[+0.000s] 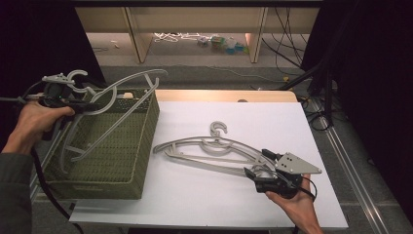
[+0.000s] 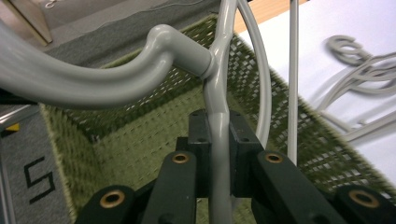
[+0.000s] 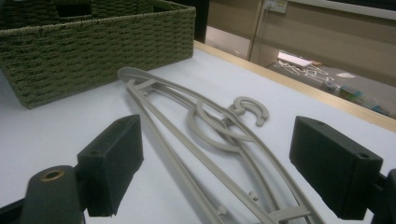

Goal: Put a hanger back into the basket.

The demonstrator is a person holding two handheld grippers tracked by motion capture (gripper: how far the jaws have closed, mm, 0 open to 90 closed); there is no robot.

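Note:
My left gripper (image 1: 89, 104) is shut on the neck of a grey plastic hanger (image 1: 141, 74), just below its hook. The hanger hangs tilted over the green woven basket (image 1: 141, 146) at the table's left, its lower arm reaching down inside. In the left gripper view the pads (image 2: 243, 140) clamp the hanger's stem (image 2: 215, 93) above the basket's interior (image 2: 140, 154). More grey hangers (image 1: 214, 151) lie stacked flat on the white table. My right gripper (image 1: 259, 164) sits at their right end, open. In the right gripper view the hangers (image 3: 210, 126) run between its wide-set jaws (image 3: 224, 163) without touching the pads.
The white tabletop (image 1: 195, 200) has a wooden strip (image 1: 224, 95) along its far edge. The basket (image 3: 93, 51) stands left of the lying hangers. Beyond the table are shelf legs (image 1: 139, 39), floor cables (image 1: 292, 53) and dark curtains on both sides.

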